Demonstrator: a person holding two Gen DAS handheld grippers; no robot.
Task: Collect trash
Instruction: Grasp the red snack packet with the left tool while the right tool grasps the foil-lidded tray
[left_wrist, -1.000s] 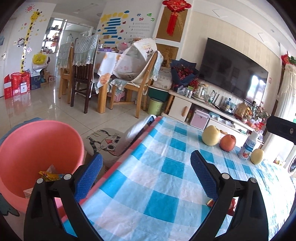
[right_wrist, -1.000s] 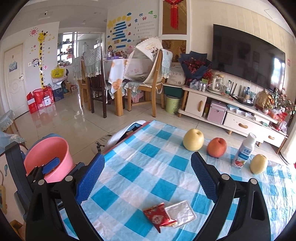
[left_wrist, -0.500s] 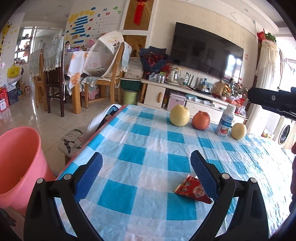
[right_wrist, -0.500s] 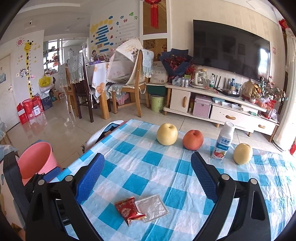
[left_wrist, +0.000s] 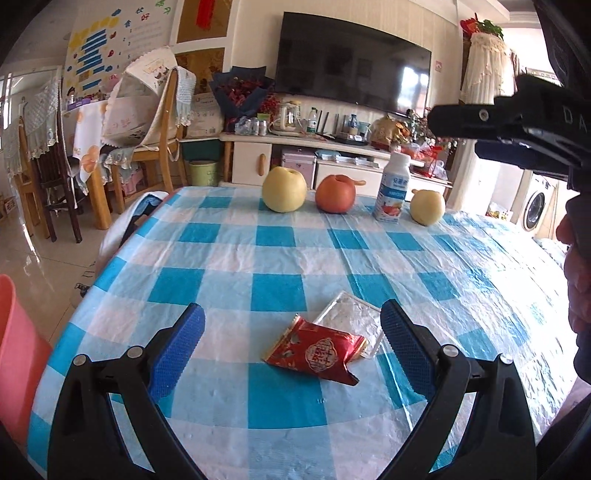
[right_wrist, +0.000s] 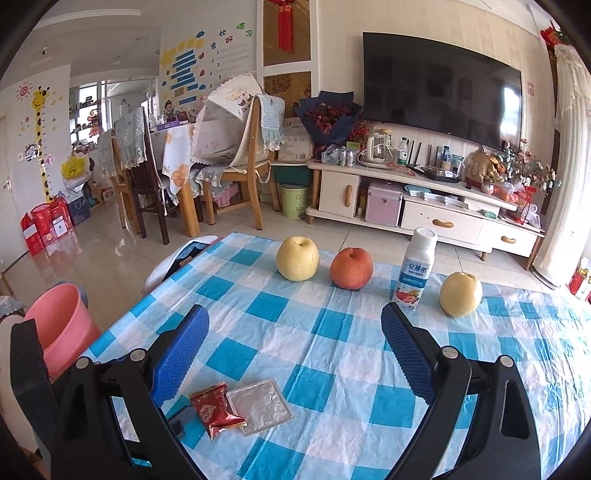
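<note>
Pink bin (right_wrist: 59, 325): stood on the floor off the table's left edge, at about 9 o'clock in the right wrist view; only its rim and wall showed at the far left of the left wrist view.
Left gripper (left_wrist: 291, 332): hovered low over the checked tablecloth (left_wrist: 229, 280), its blue-padded fingers spread wide and holding nothing.
Red wrapper (left_wrist: 317, 350): lay flat on the cloth between the left gripper's fingers, nearer the right one, its right end overlapping the clear packet.
Clear packet (left_wrist: 351, 317): lay just behind the red wrapper toward 1 o'clock, touching it, close to the right finger's tip.
Right gripper (right_wrist: 295, 339): stood higher above the cloth, fingers wide apart and empty; both pieces of trash lay below its left finger at about 7 o'clock.
Large yellow pear (right_wrist: 297, 258): at the table's far edge, 12 o'clock, well apart from the trash.
Red apple (right_wrist: 351, 268): just to the right of that pear.
Yogurt bottle (right_wrist: 415, 273): upright, between the red apple and the small pear.
Small yellow pear (right_wrist: 460, 294): rightmost of the row, toward 1 o'clock.
In the way: nothing lay between the left gripper's fingers and the trash.
Person's hand (left_wrist: 578, 280): showed at the right edge of the left wrist view, 3 o'clock, below the other gripper's black body.
</note>
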